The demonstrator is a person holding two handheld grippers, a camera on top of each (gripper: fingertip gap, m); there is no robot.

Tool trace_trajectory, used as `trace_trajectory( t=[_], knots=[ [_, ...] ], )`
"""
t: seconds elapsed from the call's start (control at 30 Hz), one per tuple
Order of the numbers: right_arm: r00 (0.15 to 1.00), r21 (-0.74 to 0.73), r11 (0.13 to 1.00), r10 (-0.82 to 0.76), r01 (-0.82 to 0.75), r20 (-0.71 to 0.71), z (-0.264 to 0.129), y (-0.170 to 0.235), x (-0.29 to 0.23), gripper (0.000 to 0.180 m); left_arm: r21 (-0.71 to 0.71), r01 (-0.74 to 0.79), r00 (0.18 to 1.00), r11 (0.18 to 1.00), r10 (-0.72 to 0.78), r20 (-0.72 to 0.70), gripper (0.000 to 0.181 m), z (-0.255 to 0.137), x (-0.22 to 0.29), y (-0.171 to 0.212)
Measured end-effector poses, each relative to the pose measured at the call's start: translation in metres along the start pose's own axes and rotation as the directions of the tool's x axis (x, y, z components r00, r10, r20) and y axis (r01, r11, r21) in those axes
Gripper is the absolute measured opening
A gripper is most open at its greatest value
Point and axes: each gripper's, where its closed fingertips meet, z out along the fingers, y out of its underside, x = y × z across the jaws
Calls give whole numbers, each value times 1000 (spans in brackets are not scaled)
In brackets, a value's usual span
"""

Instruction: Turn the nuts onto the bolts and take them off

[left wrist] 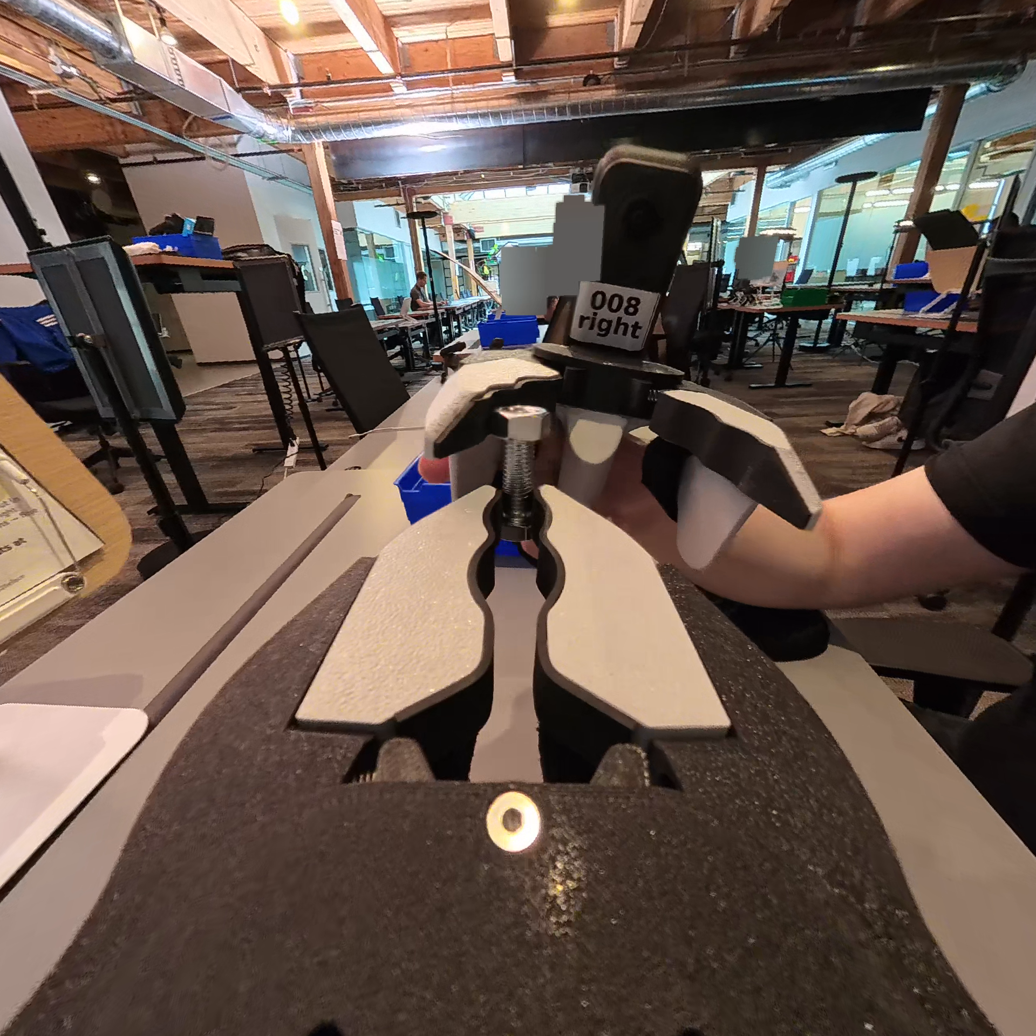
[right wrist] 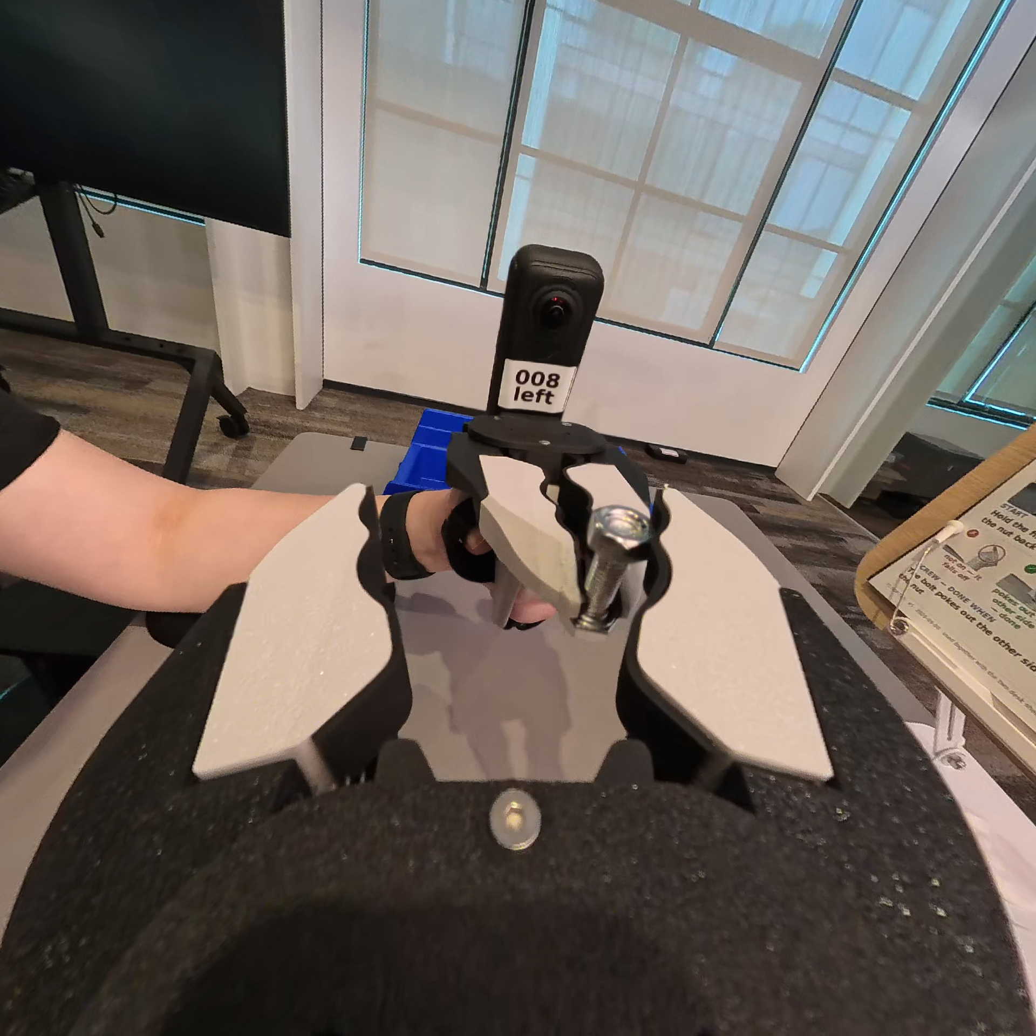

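- A silver steel bolt (left wrist: 518, 471) with a hex head and threaded shank is held upright in the air between the two grippers, head up, long axis roughly vertical.
- The left gripper (left wrist: 517, 524), with white-faced black fingers, is clamped at its fingertips on the lower end of the bolt, around what looks like a dark hex nut (left wrist: 517, 530) on the thread; how far the nut is run on cannot be told.
- In the right wrist view the same bolt (right wrist: 608, 566) is seen tilted slightly, with its threaded end (right wrist: 588, 619) poking out just below the left gripper's tips (right wrist: 594, 608).
- The right gripper (right wrist: 513, 566) is spread wide apart and holds nothing.
- Key relation: the bolt head (right wrist: 621, 530) lies ahead of the right gripper, off-centre, just beside its right finger (right wrist: 723, 628) and well apart from its left finger (right wrist: 305, 622).
- From the left wrist view, one right-gripper finger (left wrist: 488, 401) sits touching or just beside the bolt head (left wrist: 522, 423); actual contact cannot be confirmed.
- Judgement: the head is to be gripped by the right gripper and turned while the nut end is held by the left. Centring on the head is needed first.
- Risk: an off-centre closure could lever the bolt out of the left clamp.
- A blue plastic bin (left wrist: 423, 496) sits on the grey table (left wrist: 269, 560), beyond and below the bolt.
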Motion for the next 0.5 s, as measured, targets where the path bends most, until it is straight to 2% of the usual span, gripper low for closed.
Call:
trace_trajectory(
  t=[0.33, 0.5],
  knots=[
    [999, -4, 1000, -1, 0, -35, -14, -1, 7, 89, 25, 16, 998, 1000, -18, 67, 9, -16, -16, -6],
    [998, 18, 999, 27, -26, -60, -14, -2, 13, 90, 6, 17, 1000, 1000, -17, 16, 9, -8, -6, -2]
  ],
)
